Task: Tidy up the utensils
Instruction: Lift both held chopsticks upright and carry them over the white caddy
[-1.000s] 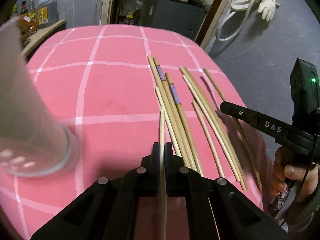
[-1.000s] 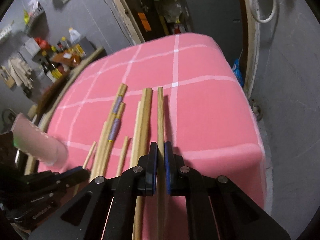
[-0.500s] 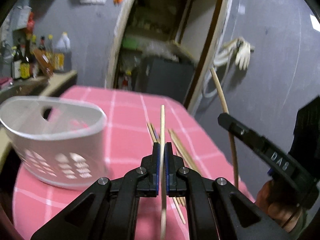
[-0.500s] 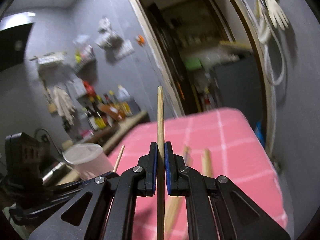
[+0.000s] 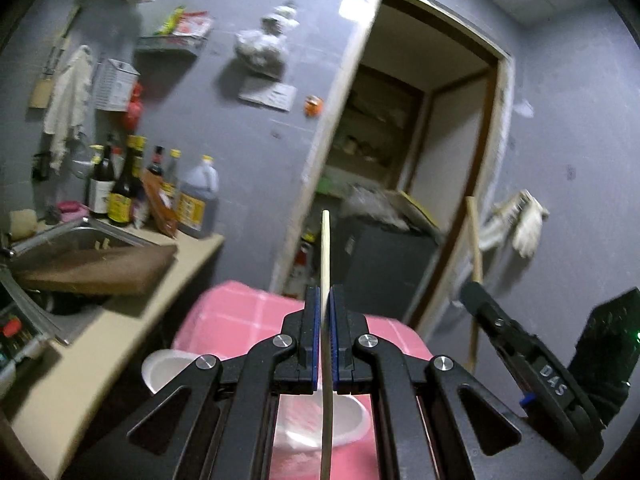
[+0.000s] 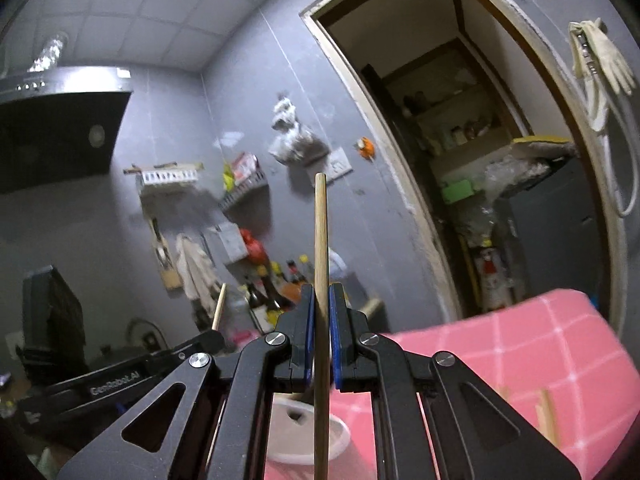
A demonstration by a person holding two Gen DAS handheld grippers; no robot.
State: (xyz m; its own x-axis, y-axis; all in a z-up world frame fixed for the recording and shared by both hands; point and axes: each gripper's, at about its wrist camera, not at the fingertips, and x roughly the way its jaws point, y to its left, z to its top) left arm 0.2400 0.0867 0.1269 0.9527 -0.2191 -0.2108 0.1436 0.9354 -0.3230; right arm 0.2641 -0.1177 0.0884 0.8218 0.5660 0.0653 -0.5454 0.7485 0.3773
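Left gripper (image 5: pixel 325 344): jaws clenched on a thin chopstick (image 5: pixel 325 256), tip pointing up.
Right gripper (image 6: pixel 319 344): jaws clenched on a thicker chopstick (image 6: pixel 321 240), tip up too.
White holder (image 5: pixel 344 424): on the pink checked table (image 5: pixel 240 312), under both grippers.
Loose chopsticks (image 6: pixel 546 412): lying on the table, right side.
Far: bottles (image 5: pixel 120 184) by the wall.

Pink checked tablecloth (image 6: pixel 520 352) on table; white holder (image 6: pixel 304 440) upright on it; chopsticks (image 6: pixel 546 412) nr right edge
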